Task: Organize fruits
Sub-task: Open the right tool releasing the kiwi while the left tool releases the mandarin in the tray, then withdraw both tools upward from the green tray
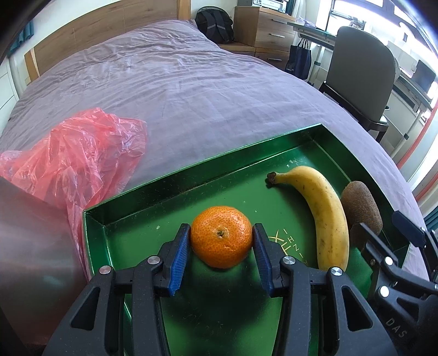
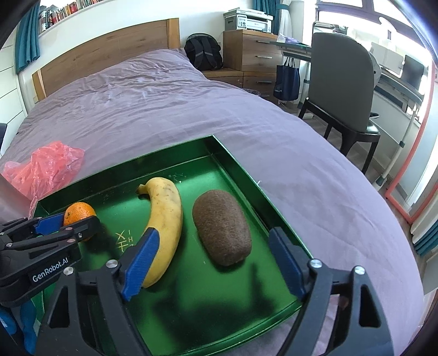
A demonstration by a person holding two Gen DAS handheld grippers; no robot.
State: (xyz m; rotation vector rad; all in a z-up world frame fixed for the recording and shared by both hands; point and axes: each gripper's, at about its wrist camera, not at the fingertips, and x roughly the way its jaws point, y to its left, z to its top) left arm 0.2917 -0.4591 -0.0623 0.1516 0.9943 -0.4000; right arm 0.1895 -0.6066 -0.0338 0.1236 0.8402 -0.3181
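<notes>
A green tray (image 1: 208, 164) lies on the bed. My left gripper (image 1: 221, 246) is shut on a mandarin (image 1: 221, 237) over the tray's left part. A banana (image 1: 323, 210) and a kiwi (image 1: 361, 205) lie in the tray to its right. In the right wrist view my right gripper (image 2: 216, 260) is open, its jaws wide on either side of the kiwi (image 2: 221, 238), just above the tray (image 2: 246, 175). Its left finger sits against the banana (image 2: 164, 216). The left gripper (image 2: 68, 223) and the mandarin (image 2: 78, 213) show at the left.
A crumpled red plastic bag (image 1: 71, 161) lies on the purple bedsheet (image 1: 191, 90) left of the tray. A chair (image 1: 358, 76), a desk and wooden drawers (image 1: 260, 30) stand beyond the bed's right side. A black backpack (image 1: 216, 24) leans by the headboard.
</notes>
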